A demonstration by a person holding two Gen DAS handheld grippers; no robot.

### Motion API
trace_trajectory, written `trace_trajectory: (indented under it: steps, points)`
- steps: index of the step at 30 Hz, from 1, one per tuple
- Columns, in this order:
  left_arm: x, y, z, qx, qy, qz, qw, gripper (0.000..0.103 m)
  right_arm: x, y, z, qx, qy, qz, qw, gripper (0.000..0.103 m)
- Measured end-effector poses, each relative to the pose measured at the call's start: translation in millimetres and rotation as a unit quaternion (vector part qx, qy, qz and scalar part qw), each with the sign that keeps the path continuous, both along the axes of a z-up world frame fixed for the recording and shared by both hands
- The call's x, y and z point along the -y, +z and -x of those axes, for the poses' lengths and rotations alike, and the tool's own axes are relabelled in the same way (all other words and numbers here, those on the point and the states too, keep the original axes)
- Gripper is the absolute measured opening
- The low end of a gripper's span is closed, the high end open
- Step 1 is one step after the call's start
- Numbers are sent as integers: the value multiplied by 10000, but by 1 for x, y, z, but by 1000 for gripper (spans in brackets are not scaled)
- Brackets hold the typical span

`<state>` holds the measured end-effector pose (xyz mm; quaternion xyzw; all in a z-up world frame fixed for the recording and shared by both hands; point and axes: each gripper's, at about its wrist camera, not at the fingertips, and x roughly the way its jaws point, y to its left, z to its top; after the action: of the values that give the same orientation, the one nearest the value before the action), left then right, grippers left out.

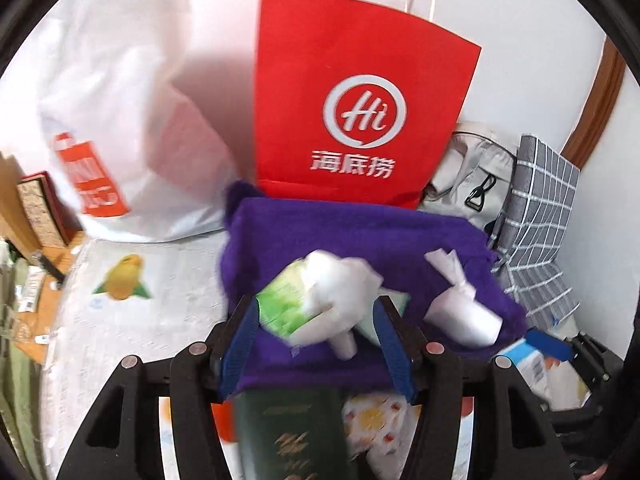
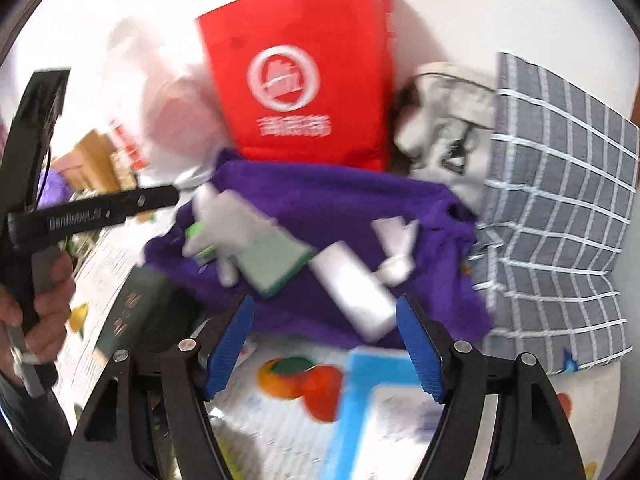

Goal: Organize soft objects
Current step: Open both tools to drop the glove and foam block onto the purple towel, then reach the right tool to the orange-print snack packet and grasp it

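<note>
A purple towel point(image 1: 360, 236) lies folded on the fruit-print cloth, in front of a red paper bag point(image 1: 360, 92). On it lie a green-and-white tissue pack point(image 1: 316, 300) and a knotted white plastic roll point(image 1: 460, 308). My left gripper point(image 1: 316, 328) is open, its blue fingers point(image 1: 240, 340) on either side of the tissue pack. In the right wrist view the towel point(image 2: 340, 208) carries the tissue pack point(image 2: 256, 248) and the white roll point(image 2: 352, 292). My right gripper point(image 2: 324, 344) is open and empty, just before the towel's near edge. The left gripper's handle point(image 2: 92, 208) shows at left, held by a hand.
A white plastic bag point(image 1: 120, 120) stands left of the red bag. A grey bag point(image 1: 472, 172) and a grey checked cloth point(image 1: 540, 232) lie at right. A dark green booklet point(image 1: 292, 432) lies under my left gripper. A blue-edged pack point(image 2: 384, 412) lies below my right gripper.
</note>
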<state>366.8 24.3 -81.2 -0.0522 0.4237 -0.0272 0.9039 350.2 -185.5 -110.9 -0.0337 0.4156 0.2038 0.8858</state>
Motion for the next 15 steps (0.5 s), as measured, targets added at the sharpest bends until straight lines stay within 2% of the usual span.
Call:
trace_trajectory:
  steps: [7,10,15]
  points:
    - [-41,-3,44,104,326,-246,9991,62,-51,-42,27,-497,323,188,9981,73]
    - [-64,-10,55,90,455,-207,9987,62,-70,-54,28,-515,348,552,9965,73]
    - [-88,-20,62,55,599,-22,9982,62,-88,-66,20,-576,521,892,9930,76]
